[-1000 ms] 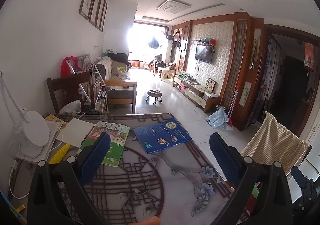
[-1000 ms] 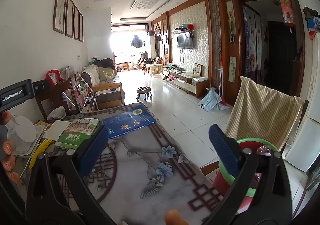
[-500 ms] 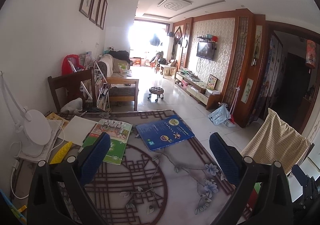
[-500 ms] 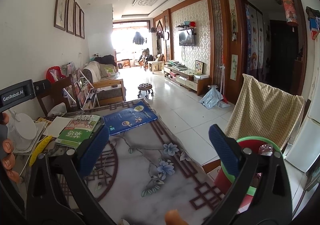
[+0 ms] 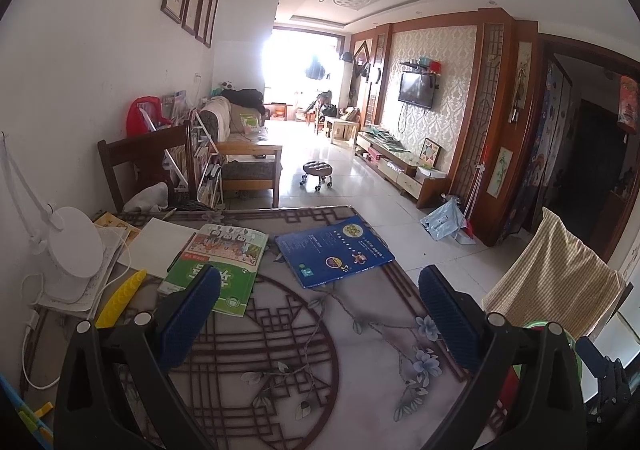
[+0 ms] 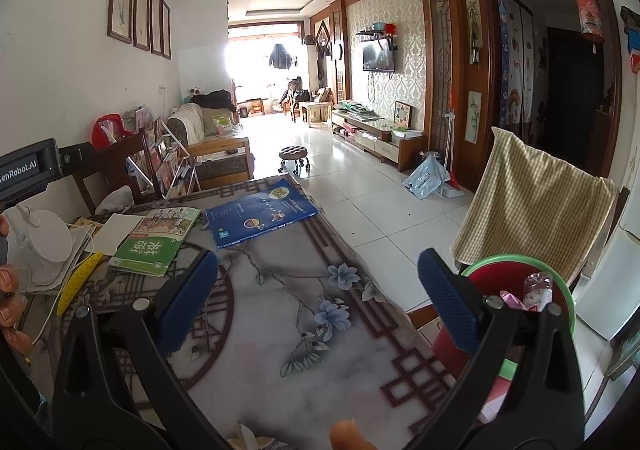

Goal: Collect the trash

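- While the left wrist view looks along the bench [image 5: 360,350], the left tongs [image 5: 320,314] stand wide open above its patterned top, blue pads well apart and nothing between them.
- Toward the far edge of the bench lie a green book [image 5: 218,266] and a blue book [image 5: 334,250], side by side; the blue one overhangs the far right corner.
- Along the left edge sit a white lamp base [image 5: 76,250] on a stack of papers, a white sheet [image 5: 160,246] partly under the green book, and a yellow ridged object [image 5: 118,298] near the left pad.
- Past the right edge a checked cloth [image 5: 556,282] hangs over a chair, and a sliver of the green-rimmed bin [image 5: 540,326] shows behind the right finger.
- As the right wrist view faces the same bench [image 6: 304,330], the right tongs [image 6: 318,304] are likewise spread wide and grip nothing.
- Just off the right edge of the bench stands the red bin with its green rim [image 6: 516,262], partly hidden by the right finger; inside it rest a plastic bottle [image 6: 538,292] and a pink wrapper [image 6: 512,300].
- At the near edge a crumpled pale scrap [image 6: 246,438] lies, only partly in view, with a fingertip [image 6: 346,434] beside it.
- On the left border the person's other hand [image 6: 8,302] shows, holding the other device.
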